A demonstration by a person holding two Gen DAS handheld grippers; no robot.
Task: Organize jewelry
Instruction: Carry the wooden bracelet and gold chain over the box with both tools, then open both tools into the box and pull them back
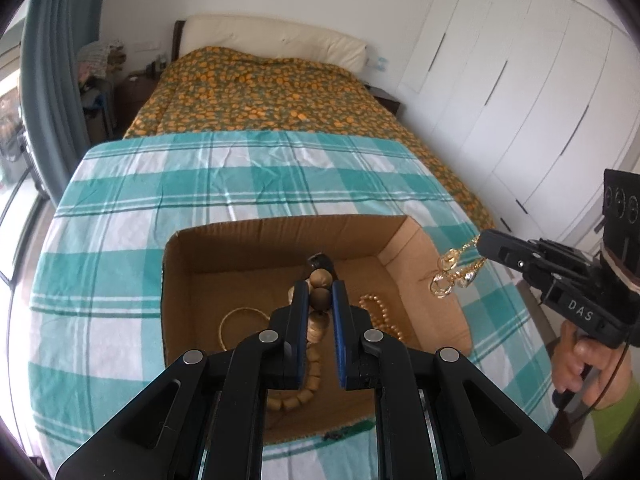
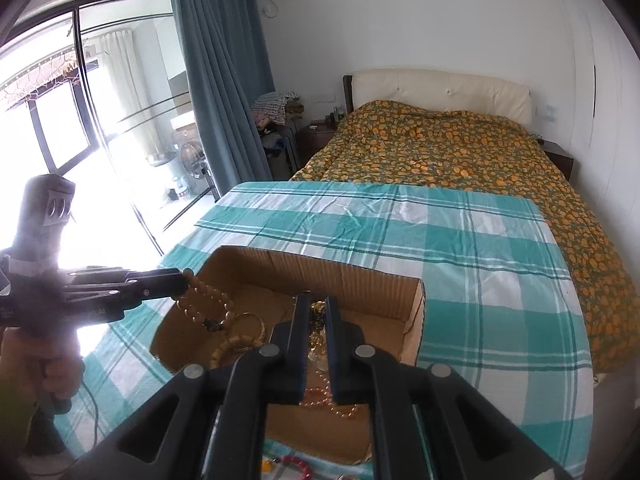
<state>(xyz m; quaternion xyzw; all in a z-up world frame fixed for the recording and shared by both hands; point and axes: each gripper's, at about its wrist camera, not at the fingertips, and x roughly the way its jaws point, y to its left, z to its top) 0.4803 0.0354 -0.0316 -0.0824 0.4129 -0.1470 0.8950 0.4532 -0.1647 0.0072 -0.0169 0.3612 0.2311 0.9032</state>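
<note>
Mid-transfer of jewelry into the cardboard box (image 1: 404,248) on the checked cloth (image 1: 132,208). Left gripper (image 1: 320,292) closed on a wooden bead bracelet (image 1: 322,282), hanging above the box's left half. Right gripper (image 2: 316,312) clamped on a gold chain (image 1: 452,276), dangling over the box's right rim. Already on the box floor: gold bangle (image 1: 240,322), pearl strand (image 1: 380,312). Next, probably: lowering each piece inside the walls, then opening the jaws.

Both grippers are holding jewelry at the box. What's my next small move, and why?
Probably open the left gripper. Its bead bracelet already hangs over the inside of the box, so it should drop in beside the bangle. The right gripper holds the gold chain over the box's right wall, so move it inward afterwards.
</note>
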